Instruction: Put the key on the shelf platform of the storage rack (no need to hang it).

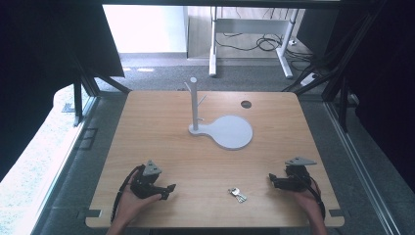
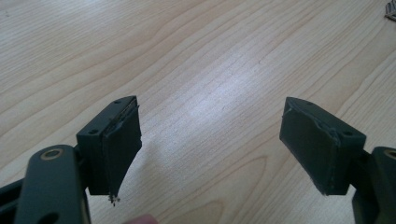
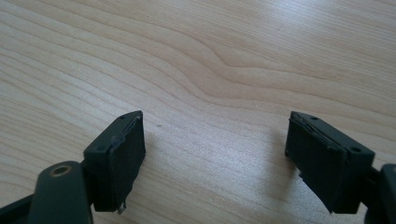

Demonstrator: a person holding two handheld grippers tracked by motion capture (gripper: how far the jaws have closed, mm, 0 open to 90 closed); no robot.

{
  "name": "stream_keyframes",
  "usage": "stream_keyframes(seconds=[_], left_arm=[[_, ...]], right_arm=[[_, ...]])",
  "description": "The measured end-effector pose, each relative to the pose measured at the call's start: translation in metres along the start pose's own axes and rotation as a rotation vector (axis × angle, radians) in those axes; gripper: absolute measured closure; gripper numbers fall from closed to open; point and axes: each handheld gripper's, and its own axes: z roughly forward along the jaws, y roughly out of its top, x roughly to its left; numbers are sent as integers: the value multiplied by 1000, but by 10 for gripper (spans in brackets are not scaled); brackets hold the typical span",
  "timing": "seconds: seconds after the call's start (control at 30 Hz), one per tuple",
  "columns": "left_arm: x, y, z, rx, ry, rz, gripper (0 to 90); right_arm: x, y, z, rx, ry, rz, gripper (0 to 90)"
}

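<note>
One table of pale wood carries three loose items and two grippers. At the near left, the left gripper lies in a hand, low over the wood and pointing right; in the left gripper view its jaws stand wide apart with bare grain between them and nothing pinched. Toward the middle, farther back, stands one white stand: an upright post with short pegs near its top, on a flat base that widens to a round disc at its right. Behind the disc, one dark round hole is cut in the tabletop. Near the front edge, between the two grippers and apart from both, lie the keys: one small silvery bunch, flat on the wood, too small to count its pieces. A corner of it shows at the top right of the left gripper view. At the near right, the right gripper points left, its jaws likewise spread wide over bare wood.
</note>
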Motion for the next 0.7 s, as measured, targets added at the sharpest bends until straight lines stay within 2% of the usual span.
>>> stream_keyframes(seconds=[0.2,0.37,0.5,0.7], left_arm=[[-1,0,0,-1,-3,3,209],[-4,1,0,4,-9,13,209],[-6,1,3,15,-14,24,208],[-6,1,3,18,-15,25,208]], right_arm=[[1,0,0,-5,-1,2,252],[2,2,-5,-12,30,0,284],[2,3,-7,-18,33,-9,289],[0,4,-7,-12,49,23,309]])
